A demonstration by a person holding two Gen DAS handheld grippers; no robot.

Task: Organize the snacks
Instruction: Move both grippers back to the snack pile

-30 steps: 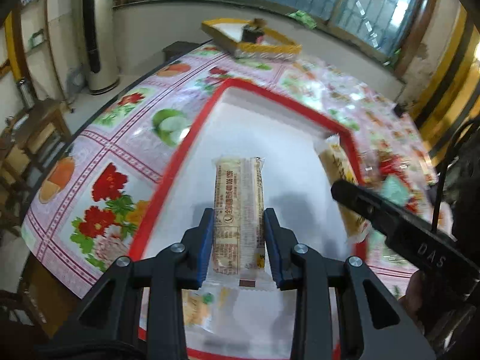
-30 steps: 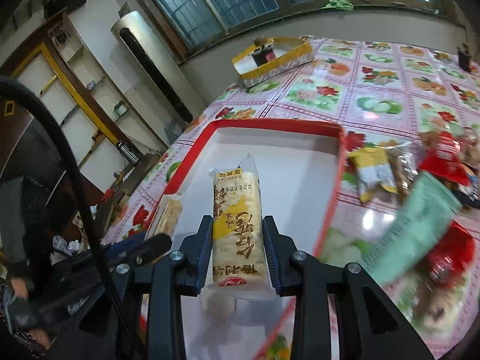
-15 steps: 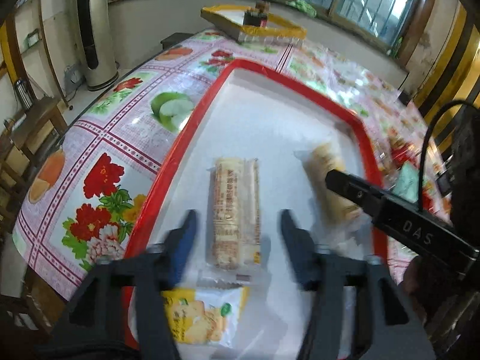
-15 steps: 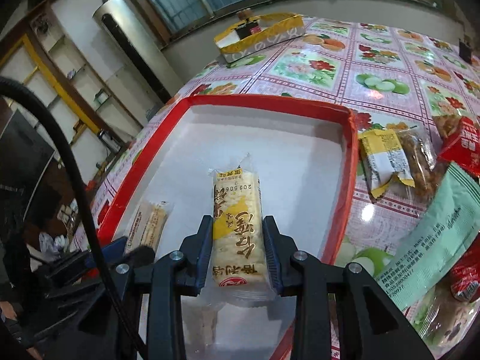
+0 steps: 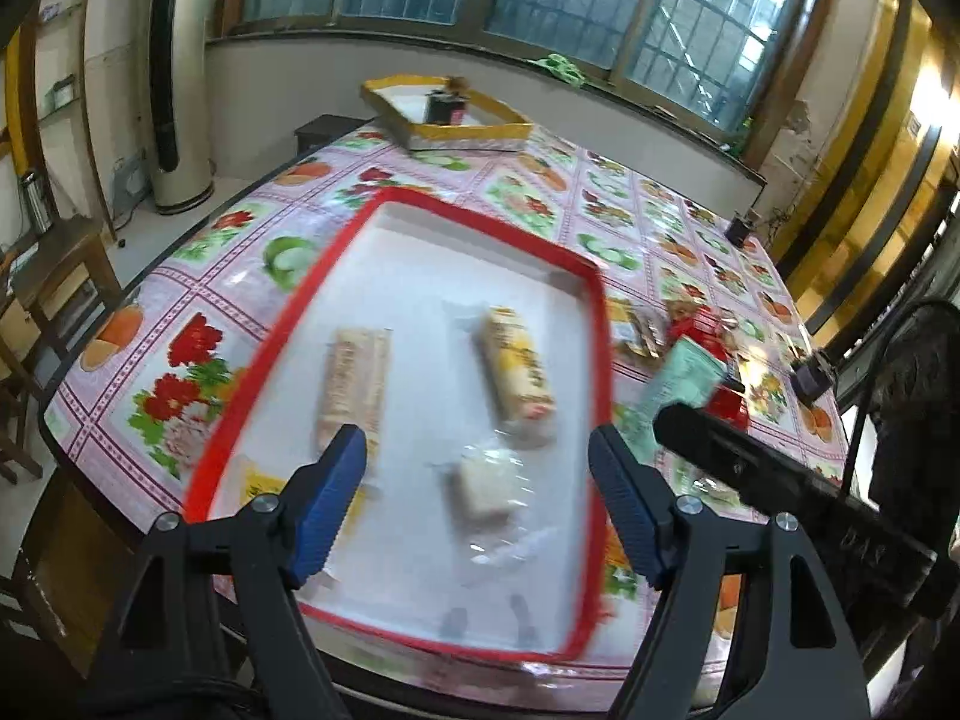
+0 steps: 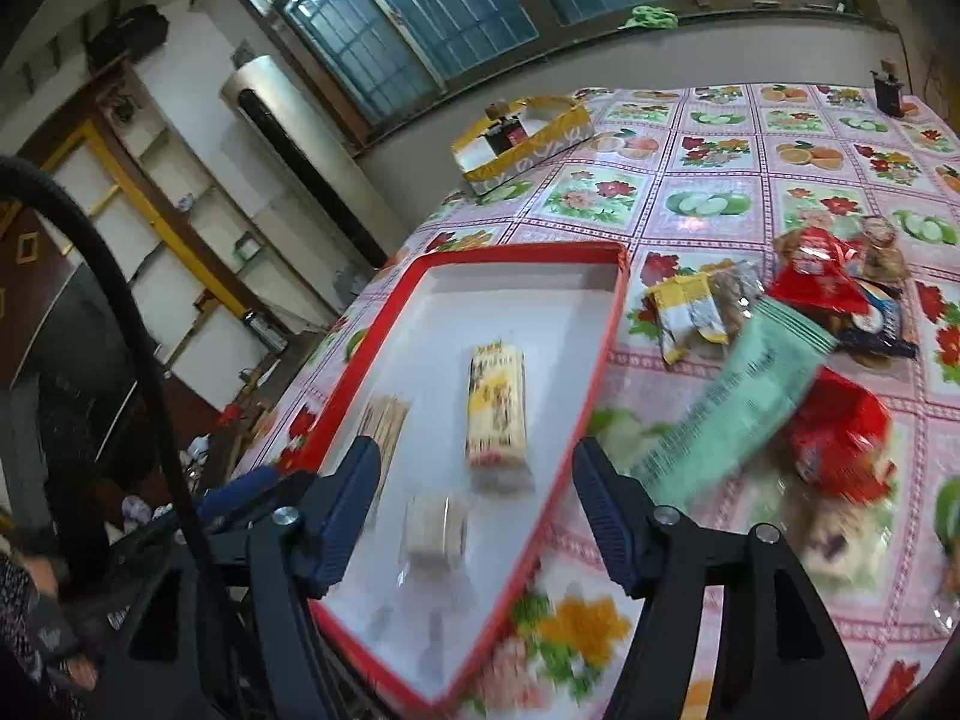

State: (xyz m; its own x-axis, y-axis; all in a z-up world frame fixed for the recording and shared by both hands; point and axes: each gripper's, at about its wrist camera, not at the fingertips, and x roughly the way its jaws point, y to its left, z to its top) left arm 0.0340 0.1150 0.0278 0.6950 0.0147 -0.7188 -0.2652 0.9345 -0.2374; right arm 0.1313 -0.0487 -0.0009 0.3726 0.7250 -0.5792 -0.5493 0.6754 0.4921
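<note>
A red-rimmed white tray lies on the flowered tablecloth. In it lie a beige cracker pack, a yellow-and-white rice-cracker pack, a small clear-wrapped white snack and a yellow biscuit pack near the front left corner. My left gripper is open and empty above the tray's near end. My right gripper is open and empty above the tray's near right edge.
Loose snacks lie right of the tray: a mint-green bag, red packs, a yellow-wrapped pack and a dark pack. A yellow-rimmed box stands at the far edge. The table edge is close on the left.
Both grippers opened and let go of their packs, which now lie in the tray. Both pulled back and up from the tray.
</note>
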